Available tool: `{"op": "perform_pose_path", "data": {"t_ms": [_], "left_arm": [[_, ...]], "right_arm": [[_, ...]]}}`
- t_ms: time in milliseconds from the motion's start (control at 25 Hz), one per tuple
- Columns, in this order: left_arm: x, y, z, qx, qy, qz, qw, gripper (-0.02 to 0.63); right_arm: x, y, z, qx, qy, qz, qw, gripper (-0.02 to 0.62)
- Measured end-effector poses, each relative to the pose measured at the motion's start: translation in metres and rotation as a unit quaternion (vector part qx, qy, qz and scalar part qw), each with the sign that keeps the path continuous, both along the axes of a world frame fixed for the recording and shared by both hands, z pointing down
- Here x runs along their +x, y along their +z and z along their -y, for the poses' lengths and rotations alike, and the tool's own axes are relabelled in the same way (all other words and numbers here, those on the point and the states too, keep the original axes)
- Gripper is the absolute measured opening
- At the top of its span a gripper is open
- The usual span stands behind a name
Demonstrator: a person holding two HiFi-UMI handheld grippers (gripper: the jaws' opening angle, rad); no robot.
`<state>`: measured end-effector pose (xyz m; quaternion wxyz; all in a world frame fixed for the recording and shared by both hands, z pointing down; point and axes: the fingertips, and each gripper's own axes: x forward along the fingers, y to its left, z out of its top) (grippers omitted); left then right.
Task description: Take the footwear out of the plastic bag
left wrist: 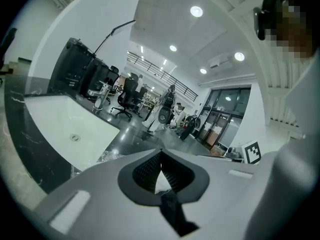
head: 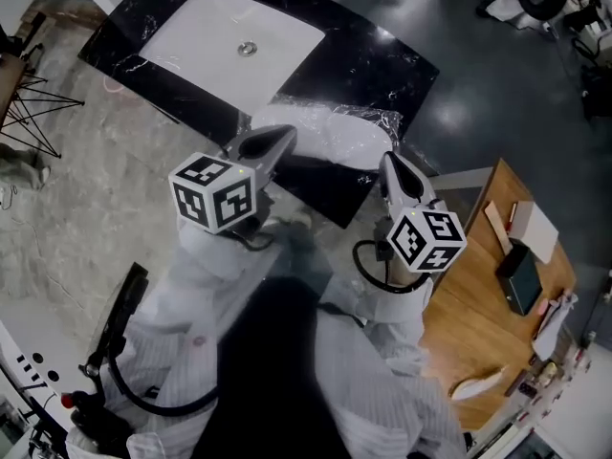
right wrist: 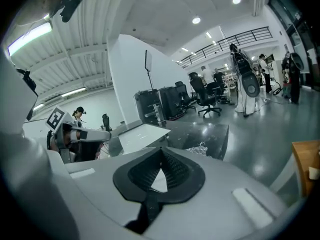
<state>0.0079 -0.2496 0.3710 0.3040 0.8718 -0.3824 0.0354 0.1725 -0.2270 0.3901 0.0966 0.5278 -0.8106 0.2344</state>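
Plastic bag (head: 330, 132) with something white inside, at 12 o'clock on the near edge of the black marble counter (head: 382, 65), left gripper (head: 284, 139) and right gripper (head: 390, 163) both pinched together on nothing, right by it, white sink (head: 234, 41) at 11 o'clock, wooden desk (head: 469, 285) at 4 o'clock, glossy dark floor (head: 497, 94)

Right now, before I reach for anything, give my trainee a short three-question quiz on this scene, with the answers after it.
1. True or false: the left gripper is shut with nothing between its jaws.
2. Where does the plastic bag lie? A: in the white basin. B: on the black counter. C: on the wooden table.
3. One word: is the right gripper open or shut?
Key: 1 true; 2 B; 3 shut.
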Motion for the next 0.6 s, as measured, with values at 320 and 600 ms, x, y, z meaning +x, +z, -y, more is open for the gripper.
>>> {"op": "perform_pose_path", "data": {"t_ms": [320, 600], "left_arm": [[-0.033, 0.017, 0.037, -0.049, 0.003, -0.016, 0.9987, 0.034], [-0.082, 0.051, 0.051, -0.129, 0.025, 0.014, 0.9913, 0.099]], "right_arm": [[0.052, 0.036, 0.018, -0.085, 0.01, 0.048, 0.995, 0.014], [0.076, 0.061, 0.024, -0.166, -0.056, 0.148, 0.973, 0.094]]}}
